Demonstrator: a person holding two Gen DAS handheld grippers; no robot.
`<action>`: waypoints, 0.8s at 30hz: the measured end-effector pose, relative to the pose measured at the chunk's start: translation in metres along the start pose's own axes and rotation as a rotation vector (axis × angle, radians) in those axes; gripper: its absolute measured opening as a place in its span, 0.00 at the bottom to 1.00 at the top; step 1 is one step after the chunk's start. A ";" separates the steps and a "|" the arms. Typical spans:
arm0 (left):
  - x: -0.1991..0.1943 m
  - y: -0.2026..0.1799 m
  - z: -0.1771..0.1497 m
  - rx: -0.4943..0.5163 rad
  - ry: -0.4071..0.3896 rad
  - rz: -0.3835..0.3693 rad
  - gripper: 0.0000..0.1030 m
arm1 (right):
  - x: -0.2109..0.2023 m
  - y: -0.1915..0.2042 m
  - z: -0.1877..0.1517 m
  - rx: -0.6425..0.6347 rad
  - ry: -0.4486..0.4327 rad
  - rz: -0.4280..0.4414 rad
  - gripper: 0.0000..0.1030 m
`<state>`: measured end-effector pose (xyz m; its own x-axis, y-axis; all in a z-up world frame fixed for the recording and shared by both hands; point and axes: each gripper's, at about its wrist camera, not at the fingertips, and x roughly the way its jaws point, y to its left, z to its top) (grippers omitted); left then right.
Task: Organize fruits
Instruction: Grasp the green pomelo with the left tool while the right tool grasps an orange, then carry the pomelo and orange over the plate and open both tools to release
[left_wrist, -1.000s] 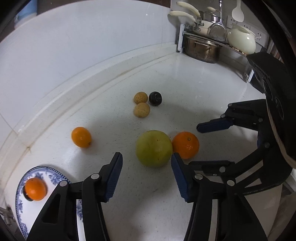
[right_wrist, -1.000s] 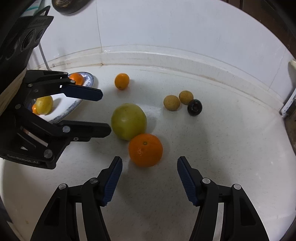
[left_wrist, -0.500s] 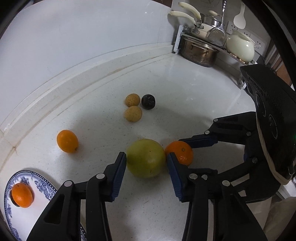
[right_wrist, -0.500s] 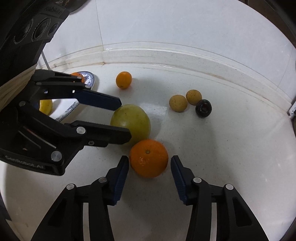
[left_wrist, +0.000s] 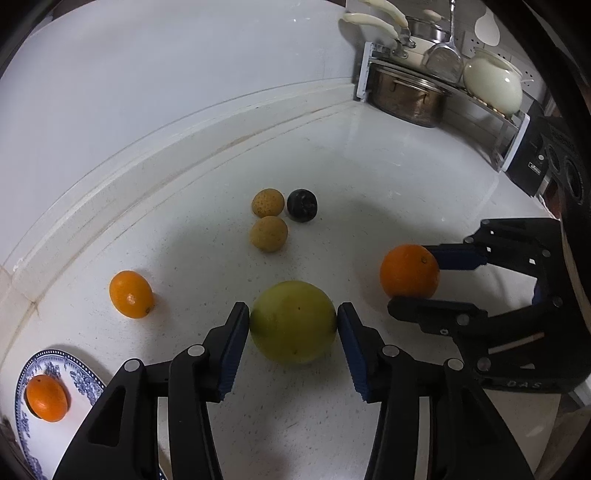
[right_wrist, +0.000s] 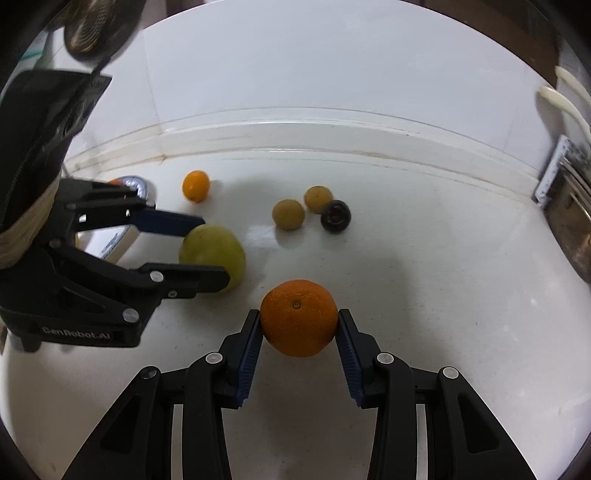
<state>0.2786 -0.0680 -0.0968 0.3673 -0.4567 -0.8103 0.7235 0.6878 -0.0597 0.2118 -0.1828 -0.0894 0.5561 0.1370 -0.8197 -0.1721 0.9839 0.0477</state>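
My left gripper (left_wrist: 293, 325) is shut on a large yellow-green fruit (left_wrist: 293, 322), which also shows in the right wrist view (right_wrist: 218, 254). My right gripper (right_wrist: 299, 326) is shut on a big orange (right_wrist: 298, 323), seen from the left wrist view (left_wrist: 409, 271) held off the counter. A small orange (left_wrist: 131, 294) lies loose on the white counter, left of the green fruit. Two tan fruits (left_wrist: 268, 233) and a dark one (left_wrist: 302, 205) sit together further back. A blue-patterned plate (left_wrist: 79, 376) at the lower left holds one orange (left_wrist: 47, 398).
A white wall with a raised ledge (left_wrist: 184, 125) runs along the back of the counter. A rack with a steel pot (left_wrist: 410, 96), a white pot (left_wrist: 493, 86) and utensils stands in the far right corner. A black box (left_wrist: 532, 162) sits beside the rack.
Both grippers have closed on their fruits. The right gripper has carried the big orange up and away from the green fruit, toward the right.
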 end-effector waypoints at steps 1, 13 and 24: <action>0.000 -0.001 0.000 -0.002 -0.002 0.004 0.47 | 0.000 -0.001 0.000 0.010 -0.002 0.003 0.40; -0.019 -0.004 -0.008 -0.090 -0.070 0.043 0.46 | -0.016 -0.007 -0.004 0.061 -0.038 -0.015 0.40; -0.068 -0.003 -0.030 -0.125 -0.160 0.133 0.46 | -0.041 0.011 -0.003 0.052 -0.094 0.017 0.40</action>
<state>0.2334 -0.0221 -0.0589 0.5497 -0.4343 -0.7136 0.5881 0.8079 -0.0387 0.1846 -0.1783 -0.0568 0.6275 0.1617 -0.7617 -0.1413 0.9856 0.0929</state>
